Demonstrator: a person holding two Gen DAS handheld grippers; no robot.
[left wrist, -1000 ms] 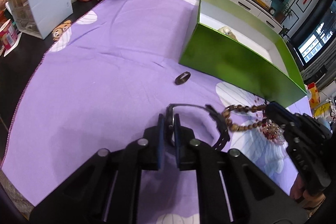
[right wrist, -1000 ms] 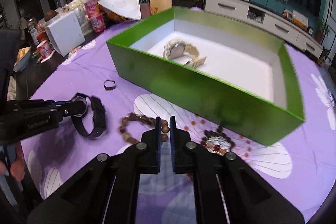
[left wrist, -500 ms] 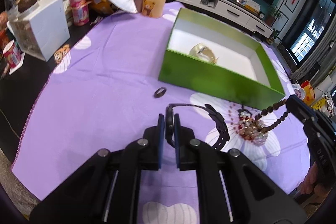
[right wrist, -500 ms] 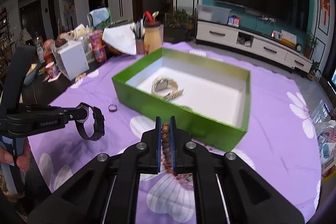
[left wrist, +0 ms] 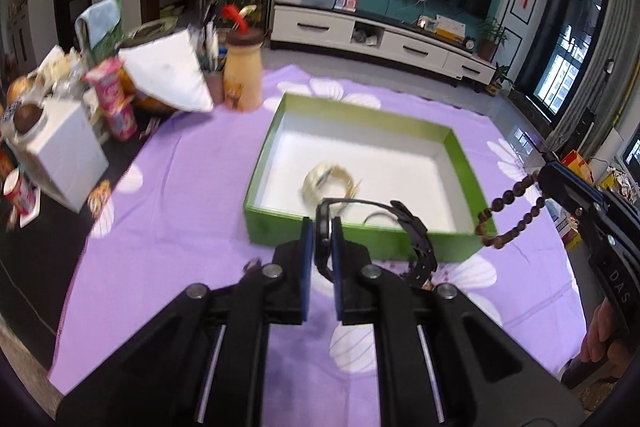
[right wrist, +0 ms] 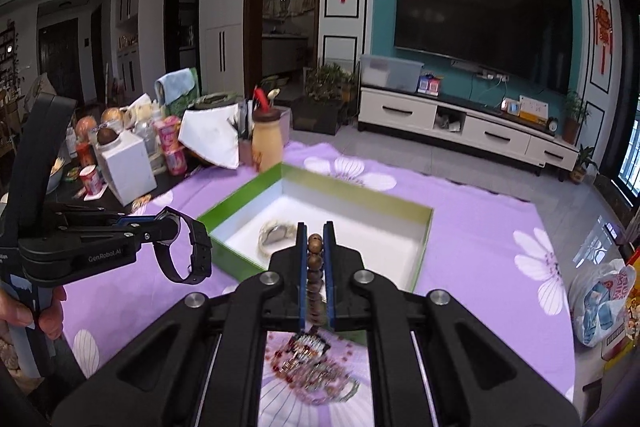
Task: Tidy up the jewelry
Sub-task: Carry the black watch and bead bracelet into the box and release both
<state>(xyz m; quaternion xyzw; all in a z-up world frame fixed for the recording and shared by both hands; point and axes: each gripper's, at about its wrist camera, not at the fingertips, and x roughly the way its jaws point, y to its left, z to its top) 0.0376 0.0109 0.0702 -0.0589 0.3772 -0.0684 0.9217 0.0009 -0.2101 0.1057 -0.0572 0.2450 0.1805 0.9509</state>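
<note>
Black watch (left wrist: 404, 227): clamped by its case between the left tool's (left wrist: 321, 227) closed pads, held above the purple cloth just in front of the green box (left wrist: 360, 233); its strap curves out to the right.
Bead bracelet (right wrist: 315, 267): pinched in the right tool (right wrist: 312, 235), hanging down in a loop at the green box's near right corner.
Gold watch (left wrist: 328, 183): lying inside the green box, on its white floor.
Sparkly bracelet (right wrist: 316, 367): on the cloth in front of the green box.
Left tool: angled down toward the box.
Right tool: tilted less steeply, a hand (left wrist: 600, 335) on its grip.
Worktop (left wrist: 36, 247): dark edge left of the cloth.
</note>
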